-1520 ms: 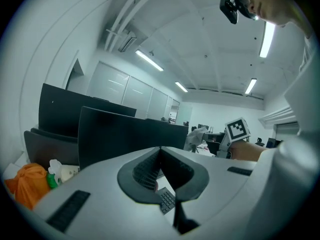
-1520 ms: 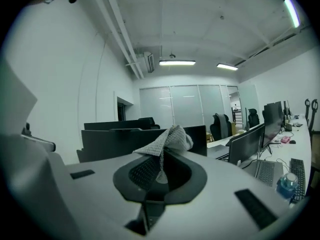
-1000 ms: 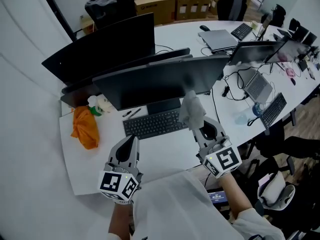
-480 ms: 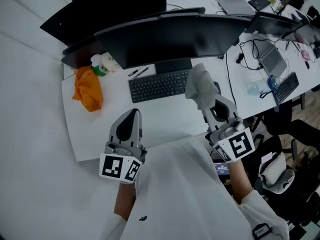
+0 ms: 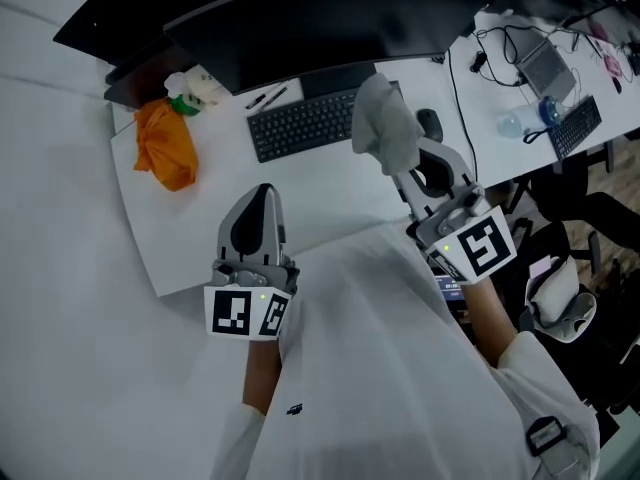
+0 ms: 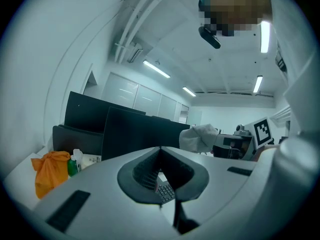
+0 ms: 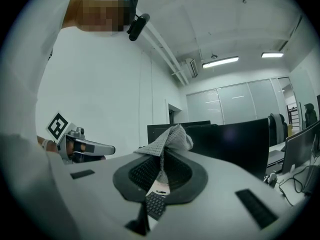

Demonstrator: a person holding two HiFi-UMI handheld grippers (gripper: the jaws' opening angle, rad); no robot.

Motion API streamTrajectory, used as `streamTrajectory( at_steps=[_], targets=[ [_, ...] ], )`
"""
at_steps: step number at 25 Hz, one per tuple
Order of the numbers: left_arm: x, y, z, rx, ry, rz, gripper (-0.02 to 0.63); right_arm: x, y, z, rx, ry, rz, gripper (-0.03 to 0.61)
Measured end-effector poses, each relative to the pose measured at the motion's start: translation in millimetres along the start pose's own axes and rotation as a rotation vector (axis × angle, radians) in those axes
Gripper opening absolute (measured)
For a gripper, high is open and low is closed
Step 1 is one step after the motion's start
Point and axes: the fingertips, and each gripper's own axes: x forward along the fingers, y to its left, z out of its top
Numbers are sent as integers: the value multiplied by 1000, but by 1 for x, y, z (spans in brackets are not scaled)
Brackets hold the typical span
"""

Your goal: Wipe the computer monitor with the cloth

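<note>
Only the right gripper view is revealing waffle weave on the crumpled grey cloth (image 7: 175, 134) that the right gripper (image 7: 162, 156) is pinching; the left gripper (image 6: 160, 151) is pressing its jaws together.

- Cloth (image 7: 169, 138), clamped in the right gripper (image 7: 161, 159) jaws: grey, waffle weave.
- Monitor (image 5: 320, 18), beyond the jaws: black.
- Keyboard (image 5: 300, 126): black.
- Bag (image 5: 165, 148), left of the left gripper (image 5: 263, 193) jaws: orange.
- Marker cube (image 5: 247, 313): black-and-white squares.
</note>
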Motion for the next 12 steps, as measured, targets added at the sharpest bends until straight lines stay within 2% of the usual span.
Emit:
streamTrajectory(
  at_steps=[7,12],
  targets=[
    [-2,-4,5,-8,-1,1,18,-2,-3,18,2,-36,22,21],
    [3,-8,8,-13,-3,-6,18,-4,-9,12,35,-26,8,21]
  ],
)
